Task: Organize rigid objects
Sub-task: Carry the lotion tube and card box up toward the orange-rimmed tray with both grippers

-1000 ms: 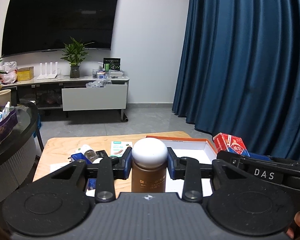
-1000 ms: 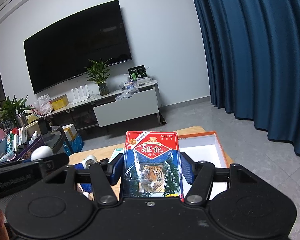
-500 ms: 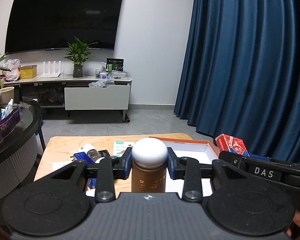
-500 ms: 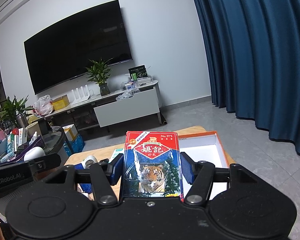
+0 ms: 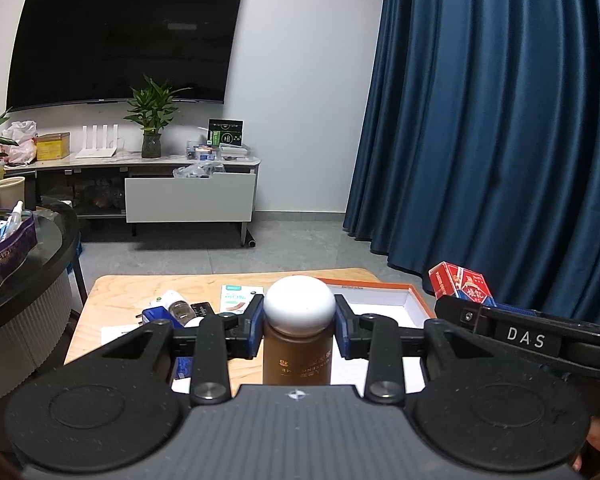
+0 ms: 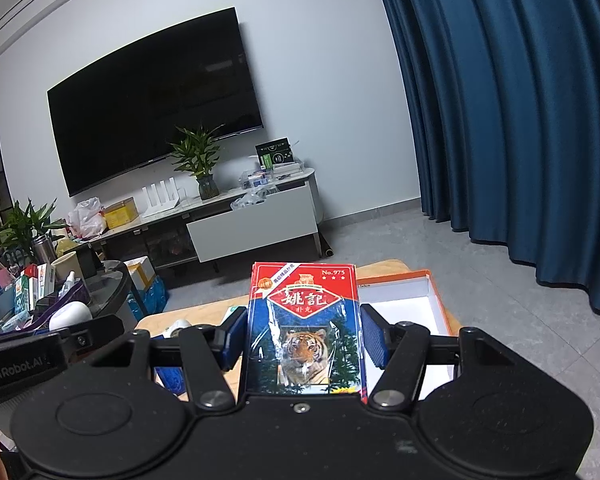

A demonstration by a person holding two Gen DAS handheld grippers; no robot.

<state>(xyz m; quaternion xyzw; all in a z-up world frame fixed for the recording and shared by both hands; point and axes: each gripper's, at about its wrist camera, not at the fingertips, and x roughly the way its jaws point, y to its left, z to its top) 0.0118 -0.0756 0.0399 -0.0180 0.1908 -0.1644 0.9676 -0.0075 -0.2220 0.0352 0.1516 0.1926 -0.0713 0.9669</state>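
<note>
Holding two things at once, I have both well above the wooden bench (image 5: 112,292). My left gripper (image 5: 299,326) is pinching a brown bottle (image 5: 297,354) with a rounded white cap (image 5: 299,304); the blue pads press on either side just under the cap, and the bottle stands upright between them. My right gripper (image 6: 303,340) is clamped on a pack of playing cards (image 6: 304,328), red at the top with a tiger printed lower down, its face turned up to the camera and its long sides against the blue pads.

From the left wrist view, the right gripper's black body comes in from the right edge, with the red end of the card pack (image 5: 460,286) sticking out past it. From the right wrist view, the left gripper's body crosses the lower left, and the white cap (image 6: 70,316) shows just above it.

Below both grippers sits an open box (image 6: 434,292) with orange walls and a white inside, at the right end of the bench, reaching toward its far right corner. On the left half of the bench lies a loose cluster: a small bottle on its side (image 5: 176,306), a blue item (image 5: 156,316) just beside it, and a white-and-green flat packet (image 5: 238,298) nearer the far edge. White paper lies near the left edge.

Past the bench I see a grey floor, a dark blue curtain (image 5: 500,140) and a wall-mounted television (image 5: 124,44).
</note>
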